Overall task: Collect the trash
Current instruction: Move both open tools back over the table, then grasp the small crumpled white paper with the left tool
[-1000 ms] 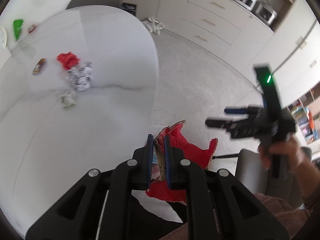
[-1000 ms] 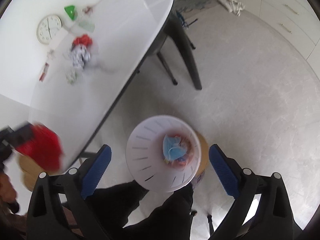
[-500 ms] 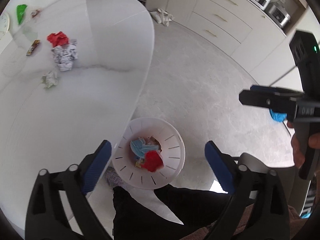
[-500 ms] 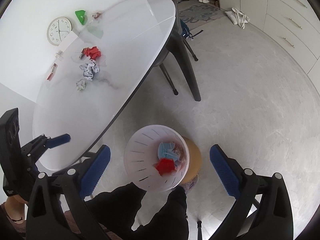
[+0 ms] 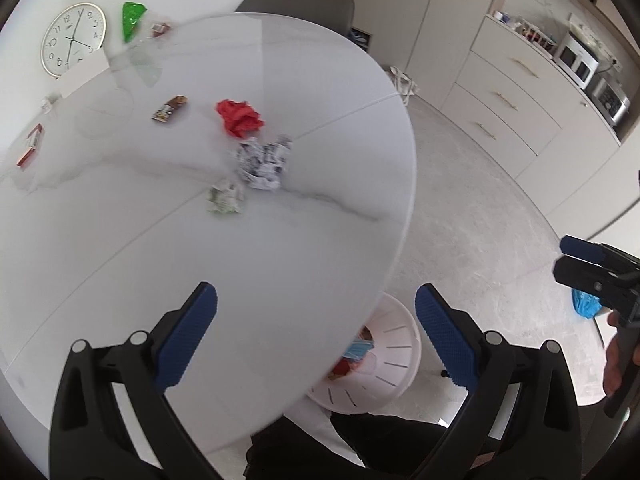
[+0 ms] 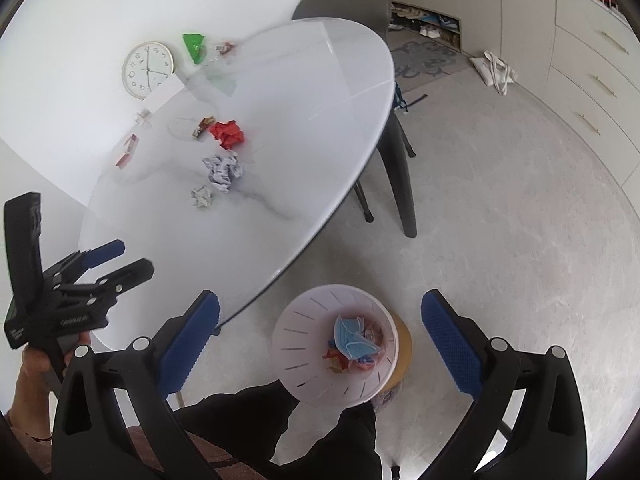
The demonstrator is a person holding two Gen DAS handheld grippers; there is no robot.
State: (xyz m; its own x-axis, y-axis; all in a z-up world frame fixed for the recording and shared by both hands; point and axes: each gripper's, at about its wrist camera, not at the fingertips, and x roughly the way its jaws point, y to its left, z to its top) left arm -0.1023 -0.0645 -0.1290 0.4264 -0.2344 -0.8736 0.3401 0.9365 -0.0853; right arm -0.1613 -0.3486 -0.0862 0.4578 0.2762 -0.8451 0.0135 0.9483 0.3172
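A white slotted bin [image 6: 312, 344] stands on the floor beside the white table [image 5: 280, 260], holding a blue mask [image 6: 352, 338] and red scraps. The bin shows half hidden under the table edge in the left wrist view [image 5: 392, 344]. On the table lie a red crumpled wrapper [image 5: 239, 117], a crumpled printed paper ball [image 5: 262, 160], a small greenish paper wad [image 5: 225, 197] and a brown snack wrapper [image 5: 170, 108]. My left gripper [image 5: 316, 336] is open and empty above the table's near edge. My right gripper [image 6: 320, 346] is open and empty above the bin.
A wall clock [image 5: 73, 38], a green bag [image 5: 132, 20] and clear plastic lie at the table's far side. A red-and-white packet [image 5: 30, 146] lies at the left. A dark chair [image 6: 394, 152] stands past the table. Cabinets [image 5: 512, 92] line the far wall.
My left gripper opened and dropped the red wrapper into the bin, then swung from over the bin back above the table. My right gripper stayed open over the bin.
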